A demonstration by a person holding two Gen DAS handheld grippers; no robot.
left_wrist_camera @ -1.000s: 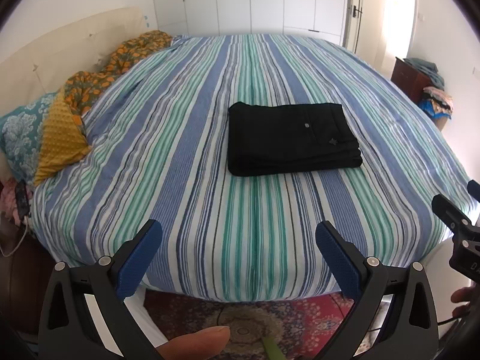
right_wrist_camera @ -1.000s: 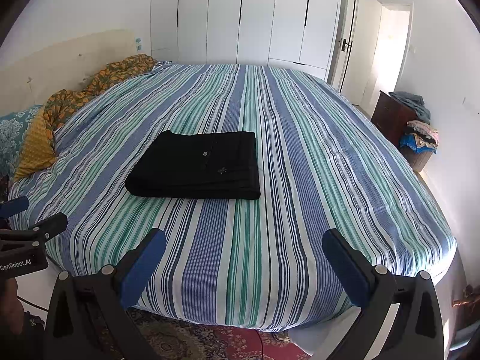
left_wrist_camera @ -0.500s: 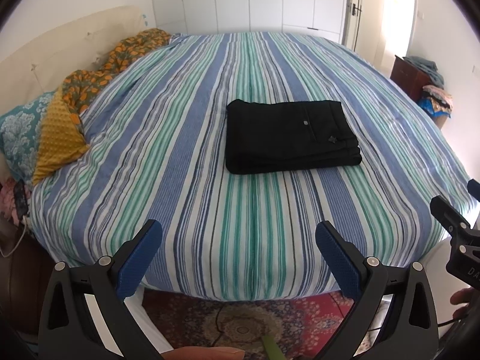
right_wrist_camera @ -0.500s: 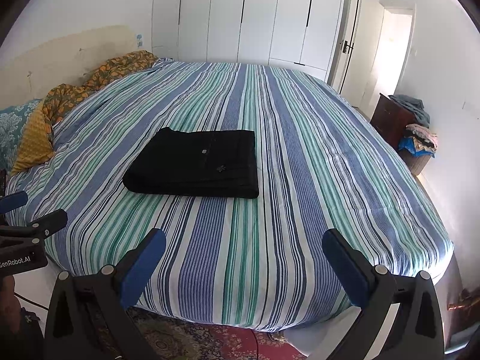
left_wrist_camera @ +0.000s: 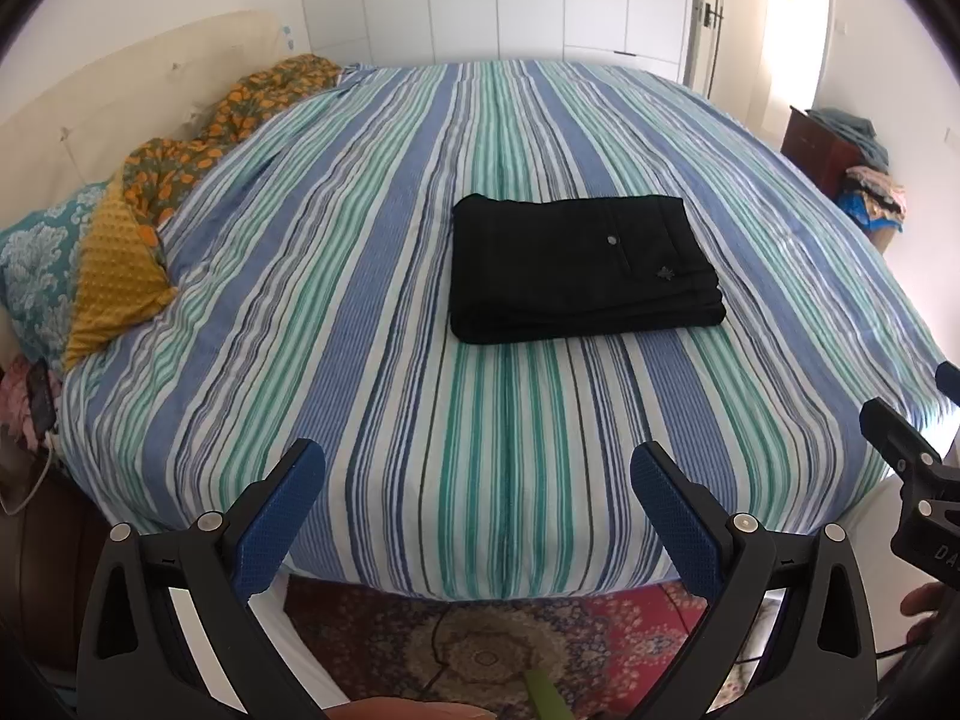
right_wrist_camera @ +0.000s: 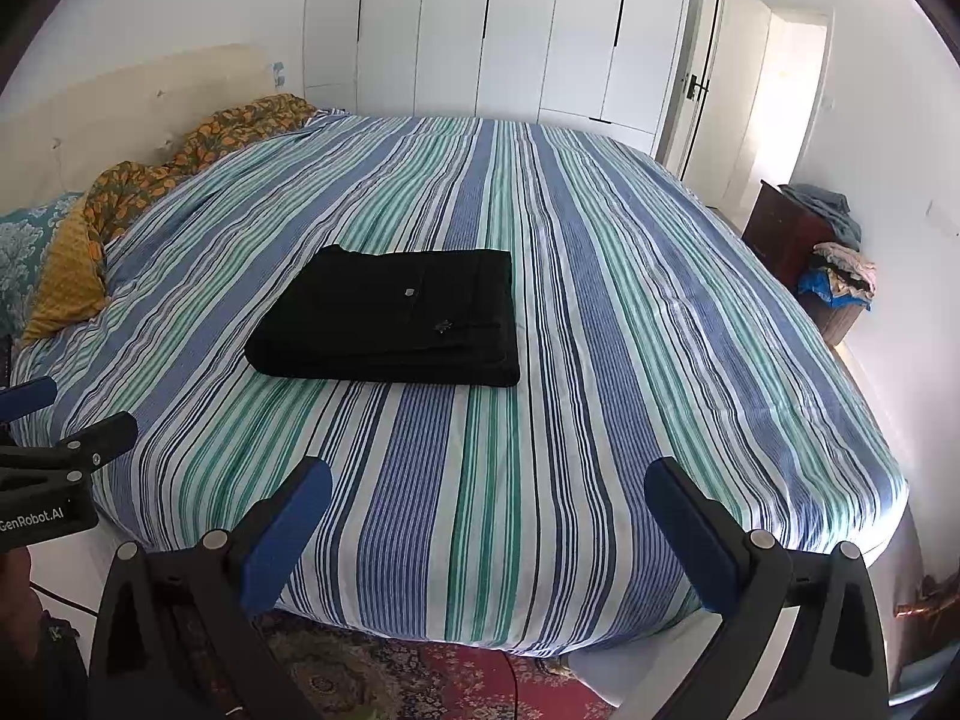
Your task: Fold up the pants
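Landmark = bed [left_wrist_camera: 372, 276], striped cover in blue/teal/white, flat woven look w/ light wrinkles.

Hidden/cut off: I can't see the bed frame or its legs; cover drapes over the near edge. Patterned rug [left_wrist_camera: 480, 648] below that edge only partly shown, red w/ a medallion. A fingertip at the bottom rim of the left wrist view is cut off by the frame; a small green strip beside it, can't tell what it is. Small emblem on the pants too tiny to read.

Pants [left_wrist_camera: 576, 267]: black, matte cloth, folded into a neat rectangle of several stacked layers, lying flat near bed centre. One small button visible on top.

Left gripper [left_wrist_camera: 477, 480]: released, blue textured pads spread wide, nothing between them, hanging off the bed's near edge, well apart from pants. Right gripper [right_wrist_camera: 487, 495]: same, jaws spread wide, empty, also off the bed's near edge. Each shows at the other view's margin, partly cropped.

Left of bed: orange floral fabric [left_wrist_camera: 198, 150], bumpy yellow pillow [left_wrist_camera: 117, 282], teal damask pillow [left_wrist_camera: 33, 276], padded headboard behind. Beyond the bed: white wardrobe doors [right_wrist_camera: 498, 30]. Right of bed: dark cabinet [right_wrist_camera: 780, 234] w/ clothes heaped on top.
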